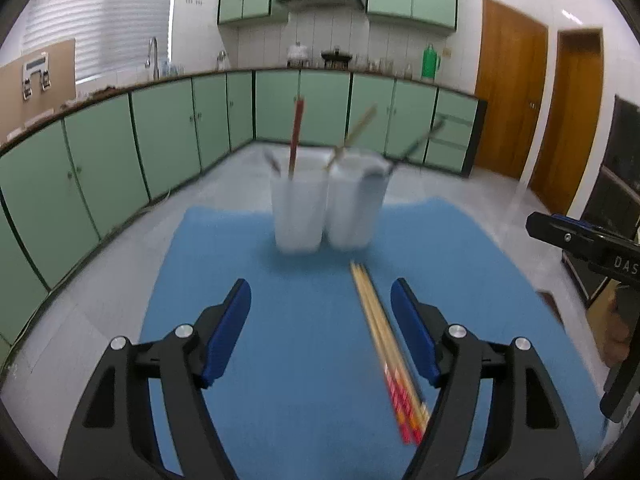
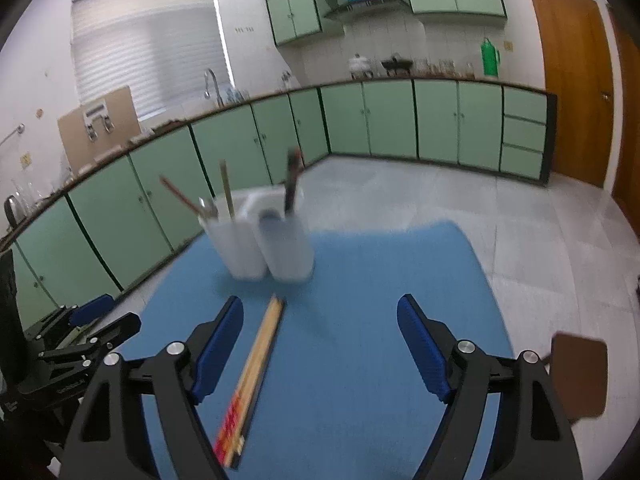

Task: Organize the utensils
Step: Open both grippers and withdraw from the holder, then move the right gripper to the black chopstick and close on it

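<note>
Judging by what stands where, the sorting is well under way but not finished. Two white holders (image 1: 298,208) (image 1: 354,204) are seen side by side at the centre of the left wrist view, at the far part of the blue mat (image 1: 248,320), and several utensils are already lodged in them: a red stick (image 1: 296,138), a pale chopstick (image 1: 352,136) and a dark-handled piece (image 1: 416,144) (blur hides exactly what each is). A bundle of chopsticks (image 1: 384,344) is left lying flat on the mat, lower right of centre, so at least that much remains to be put away. The left gripper (image 1: 320,292) is held spread wide with nothing between its pads, the bundle running just inside its right-hand finger. The right gripper (image 2: 320,308) is likewise spread and empty, the chopsticks lying near its left-hand finger.
</note>
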Demonstrator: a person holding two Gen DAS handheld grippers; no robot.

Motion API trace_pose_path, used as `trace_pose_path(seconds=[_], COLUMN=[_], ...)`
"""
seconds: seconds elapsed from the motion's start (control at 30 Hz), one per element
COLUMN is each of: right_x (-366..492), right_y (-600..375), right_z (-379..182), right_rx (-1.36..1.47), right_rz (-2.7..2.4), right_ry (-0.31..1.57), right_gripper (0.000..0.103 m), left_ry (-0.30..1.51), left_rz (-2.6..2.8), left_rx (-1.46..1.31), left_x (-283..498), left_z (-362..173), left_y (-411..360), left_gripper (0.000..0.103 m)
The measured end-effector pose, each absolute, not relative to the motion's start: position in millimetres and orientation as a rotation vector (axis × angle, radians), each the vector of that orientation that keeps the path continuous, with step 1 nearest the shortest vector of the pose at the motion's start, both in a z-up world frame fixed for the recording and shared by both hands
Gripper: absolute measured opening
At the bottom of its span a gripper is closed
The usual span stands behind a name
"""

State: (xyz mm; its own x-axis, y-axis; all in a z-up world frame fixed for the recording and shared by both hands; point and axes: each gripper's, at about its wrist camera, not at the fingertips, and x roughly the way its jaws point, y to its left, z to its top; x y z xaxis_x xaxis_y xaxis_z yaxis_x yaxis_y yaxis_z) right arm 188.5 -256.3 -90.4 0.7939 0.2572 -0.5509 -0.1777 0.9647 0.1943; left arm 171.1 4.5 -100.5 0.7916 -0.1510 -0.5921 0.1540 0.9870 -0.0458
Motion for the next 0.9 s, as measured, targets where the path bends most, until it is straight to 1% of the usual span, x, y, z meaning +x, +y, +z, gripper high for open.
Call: trace_pose_path(seconds=[0.13,0.43,0.73,0.9], right_x=[176,152,137,130], right_y=[-253,-228,-202,-187], right_z=[-118,-172,-204,-212], right_rx=[0.136,0.104,0.075,0.021], right_rz=[0.221,0.239,0.263,0.272], right_ry=[0.656,0.764,0.861,0.872], right_gripper=[0.078,0.078,0.077,0.075], left_ry=[0.696,0.773,0.804,0.817], left_rz=[-0.159,-0.138,-0.097,-0.09], left_rx=[0.022,0.032,0.045,0.036], left_x=[163,152,146,147], left_z=[-131,-167,-180,-183], left_y=[8,4,8,11], left_gripper=[0.072,0.072,0.074,0.074])
